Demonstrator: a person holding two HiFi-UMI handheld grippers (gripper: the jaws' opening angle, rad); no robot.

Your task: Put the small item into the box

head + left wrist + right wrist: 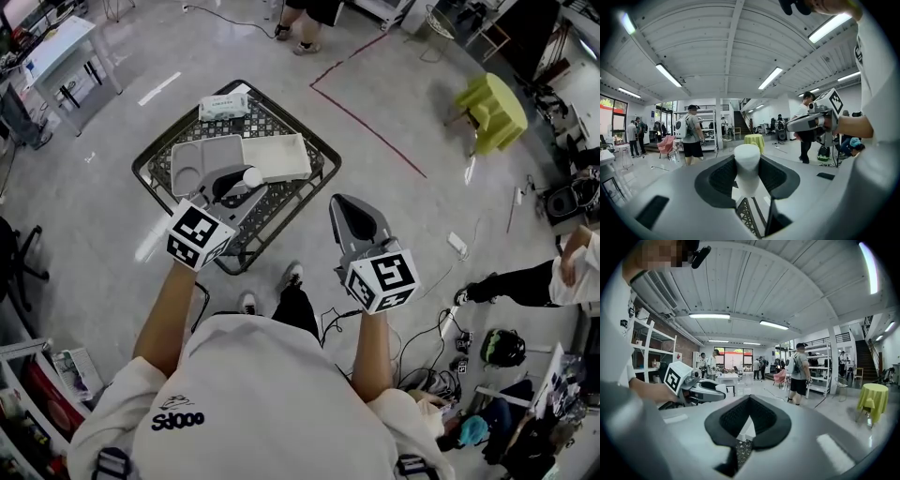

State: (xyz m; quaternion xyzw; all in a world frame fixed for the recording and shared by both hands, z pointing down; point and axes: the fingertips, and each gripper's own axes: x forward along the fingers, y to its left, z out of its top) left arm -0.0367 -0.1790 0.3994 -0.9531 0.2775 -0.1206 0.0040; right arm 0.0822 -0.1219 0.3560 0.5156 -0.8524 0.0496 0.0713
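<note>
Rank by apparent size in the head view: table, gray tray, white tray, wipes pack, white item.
1. table
2. gray tray and white tray: look alike, not ranked; the left gripper covers part of the gray one
3. wipes pack
4. white item

Right gripper [749,398]: grey shell, black pads that met at the tips with nothing between them. A mesh table top [743,450] showed through the gap below.
Left gripper [718,391]: stood at the left, marker cube rearward, with a white small item [722,388] at its tip.
Beyond: a person with a backpack [799,373], a pink chair [780,376] and a yellow-draped table [874,399].
</note>
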